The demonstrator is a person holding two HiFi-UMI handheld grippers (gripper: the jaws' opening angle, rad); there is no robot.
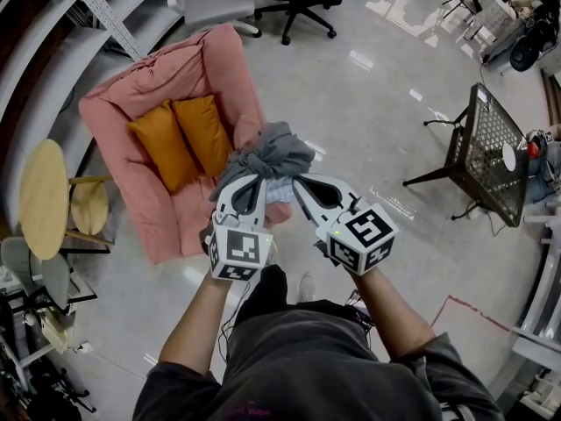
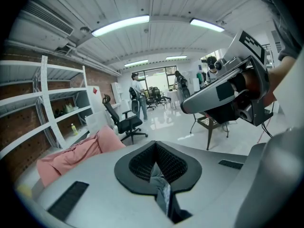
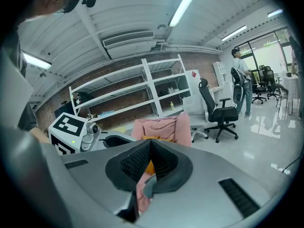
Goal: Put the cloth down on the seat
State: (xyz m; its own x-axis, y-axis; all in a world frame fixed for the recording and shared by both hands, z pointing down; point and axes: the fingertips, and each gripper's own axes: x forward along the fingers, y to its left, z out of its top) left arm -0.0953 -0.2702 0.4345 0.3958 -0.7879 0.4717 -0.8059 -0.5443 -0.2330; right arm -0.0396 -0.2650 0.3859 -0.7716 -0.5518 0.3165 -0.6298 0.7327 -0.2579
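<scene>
The grey cloth (image 1: 266, 154) is bunched in the air over the near edge of the pink sofa (image 1: 175, 209), not yet on its seat. The left gripper (image 1: 249, 185) is clamped on a fold. The right gripper (image 1: 307, 191) seems to pinch it too, though only a sliver shows, so lowering and release remain.

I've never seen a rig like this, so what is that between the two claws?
A bunched grey cloth hangs there. The left claw and the right claw each pinch a part of it. The head view shows it best.

Grey cloth (image 1: 272, 147), pink seat (image 1: 219, 68) w/ 2 orange cushions (image 1: 164, 146).
</scene>
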